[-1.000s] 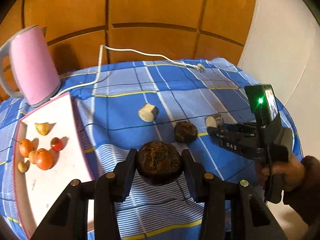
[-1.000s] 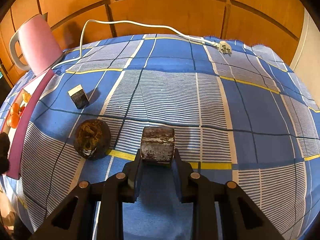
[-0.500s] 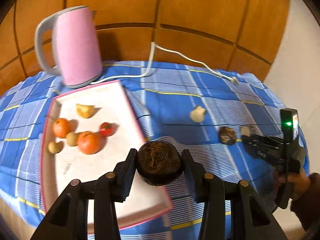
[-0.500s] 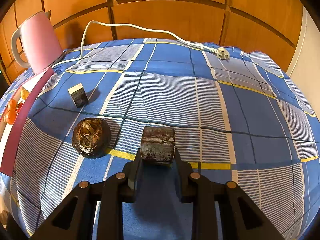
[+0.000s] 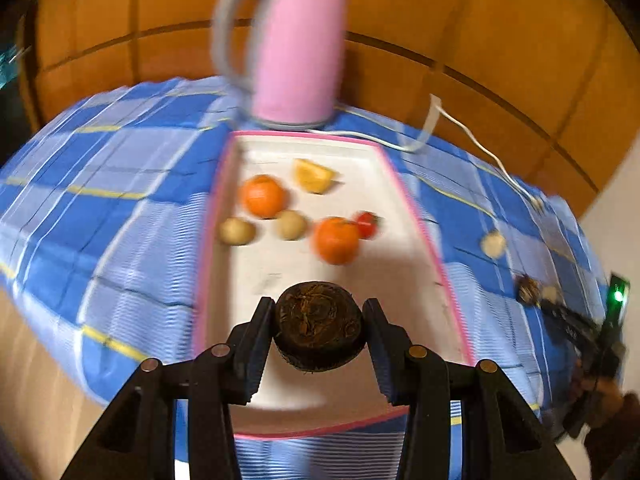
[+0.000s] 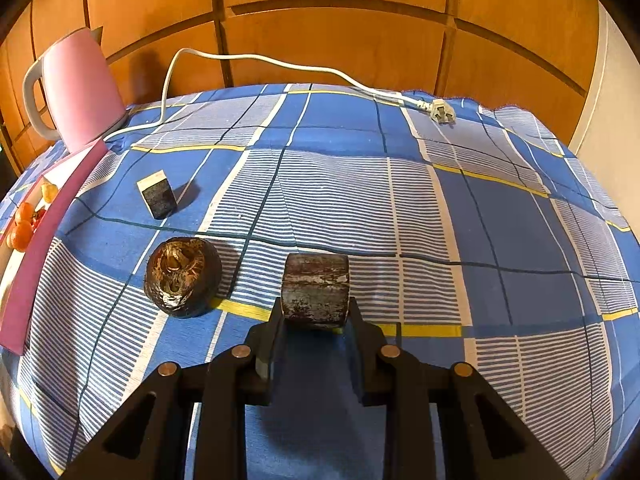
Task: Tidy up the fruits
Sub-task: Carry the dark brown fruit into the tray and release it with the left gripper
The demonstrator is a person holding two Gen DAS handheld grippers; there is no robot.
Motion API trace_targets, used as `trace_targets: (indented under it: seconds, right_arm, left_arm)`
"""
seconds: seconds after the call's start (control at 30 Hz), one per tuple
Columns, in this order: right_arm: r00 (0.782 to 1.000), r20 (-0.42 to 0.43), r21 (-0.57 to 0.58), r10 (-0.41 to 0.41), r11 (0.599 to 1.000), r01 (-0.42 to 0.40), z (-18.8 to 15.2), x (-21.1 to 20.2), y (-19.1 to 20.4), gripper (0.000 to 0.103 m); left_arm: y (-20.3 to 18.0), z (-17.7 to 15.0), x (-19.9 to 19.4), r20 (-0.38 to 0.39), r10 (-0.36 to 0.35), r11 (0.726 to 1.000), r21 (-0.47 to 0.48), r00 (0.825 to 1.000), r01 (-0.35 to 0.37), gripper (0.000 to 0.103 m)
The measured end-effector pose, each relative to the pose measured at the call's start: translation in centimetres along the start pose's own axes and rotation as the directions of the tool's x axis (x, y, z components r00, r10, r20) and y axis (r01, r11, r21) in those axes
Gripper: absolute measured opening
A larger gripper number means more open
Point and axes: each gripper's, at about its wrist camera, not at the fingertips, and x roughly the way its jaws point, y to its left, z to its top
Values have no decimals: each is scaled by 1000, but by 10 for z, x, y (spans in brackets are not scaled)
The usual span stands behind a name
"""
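Note:
My left gripper is shut on a dark brown round fruit and hangs over the near end of the white, pink-rimmed tray. On the tray lie two oranges, a yellow wedge, two pale small fruits and a small red fruit. My right gripper is shut on a dark cylindrical piece that rests on the blue checked cloth. Left of it lies another dark round fruit, and farther back a dark cut block.
A pink kettle stands behind the tray, and its white cord runs across the back of the table to a loose plug. Wood panelling closes the back. In the left wrist view the table edge drops off at lower left.
My left gripper has swung left with the round fruit, from over the cloth to above the tray. The right gripper has kept still on the cylindrical piece.

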Motion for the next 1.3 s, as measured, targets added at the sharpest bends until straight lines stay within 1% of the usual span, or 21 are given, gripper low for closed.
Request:
trace_targets:
  seconds: [0.07,0.13,0.3,0.37,0.6,0.67,0.73,0.83,0.97,1.07,1.17,1.3]
  right_arm:
    - [1000,3,1,2,1000,-2,0,0,0,27]
    - [1000,3,4,6,1000,-6,0,0,-1,27]
    - [1000,12,9,9,1000,-9,-1,0,-2,27]
    - [1000,14,10,11,1000,-11,-1,0,-2,27]
    - [1000,17,11,15,1000,-16,-2,0,-3,27]
    - [1000,19,9,14,1000,-14,-2,0,-2,27]
    - [1000,23,7,10,1000,-10,-3,0,-2,27]
    - [1000,30,4,5,1000,-6,-4,0,0,27]
    - [999,35,6,7,1000,-8,-4,0,-1,27]
    - [999,35,5,6,1000,-7,-4,0,-1,27]
    - [999,36,0,-2,1000,2,-4,-1,0,27]
    - [999,35,-5,-10,1000,10,-4,-1,1,27]
  left_arm:
    - [13,1,1,-4,16,999,-38,1000,-16,45]
    - [24,3,3,-15,17,997,-77,1000,-18,45]
    - [30,9,17,-38,-2,993,-115,999,-2,45]
    - [26,13,25,-47,-2,994,-107,999,-3,45]
    - [17,31,47,-59,37,995,-88,998,-42,46]
    - [15,31,48,-53,38,996,-84,998,-42,46]
    - [13,28,49,-47,55,996,-67,997,-59,46]
    - [14,23,55,-68,88,995,-48,994,-91,46]
    - [18,23,59,-73,104,994,-32,992,-107,46]
    - [18,24,60,-73,90,996,-21,993,-92,51]
    - [11,23,57,-57,104,995,5,993,-104,57]
    - [6,20,51,-20,137,990,19,990,-137,59]
